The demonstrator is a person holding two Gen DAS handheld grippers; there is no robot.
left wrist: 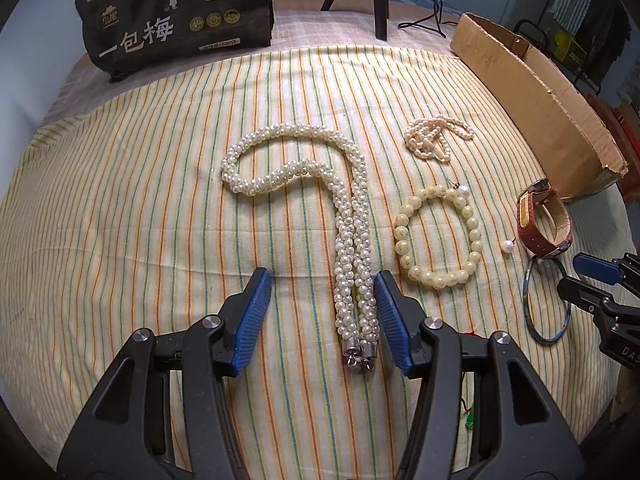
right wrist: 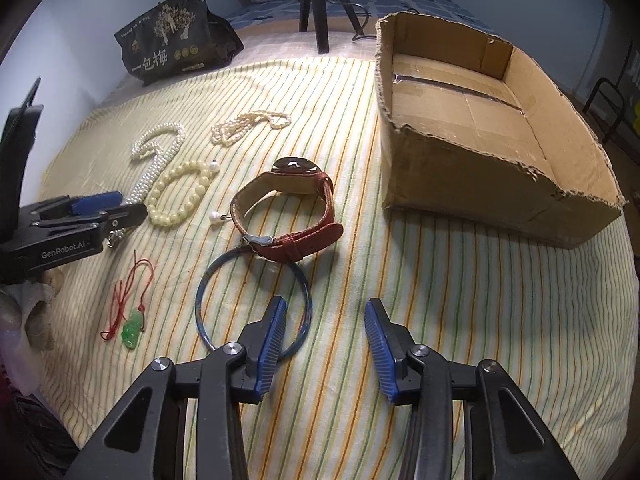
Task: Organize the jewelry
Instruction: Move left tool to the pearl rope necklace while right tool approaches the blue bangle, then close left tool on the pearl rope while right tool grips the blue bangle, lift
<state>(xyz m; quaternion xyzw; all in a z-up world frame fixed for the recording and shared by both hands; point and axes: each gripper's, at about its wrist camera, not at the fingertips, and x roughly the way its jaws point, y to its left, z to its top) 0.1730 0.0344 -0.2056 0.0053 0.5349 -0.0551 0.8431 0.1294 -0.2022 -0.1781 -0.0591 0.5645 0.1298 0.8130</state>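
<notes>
- Your left gripper (left wrist: 323,312) has its 2 blue pads spread; the clasp end of the thick pearl necklace (left wrist: 354,280) lies between them, just beside the right pad, with a clear gap to the left pad.
- Your right gripper (right wrist: 326,344) also has its pads parted, with only striped cloth (right wrist: 440,320) between them; its left pad sits over the near rim of the blue bangle (right wrist: 253,304), and you cannot tell whether it touches.
- On the cloth, the pearl necklace loops away from you toward the far edge, where a black bag (left wrist: 176,12) stands.
- Just right of the necklace lies the cream bead bracelet (left wrist: 438,236), with a small pearl strand (left wrist: 436,138) beyond it.
- 2 loose pearl pins lie by the bracelet: 1 at its far side (left wrist: 463,190), 1 (left wrist: 507,246) between it and the red-strapped watch (right wrist: 288,208).
- That watch touches the bangle's far rim.
- Toward the near left, a green pendant on red cord (right wrist: 131,330) lies apart from the rest.
- Over at the cloth's right edge stands the open cardboard box (right wrist: 480,184).
</notes>
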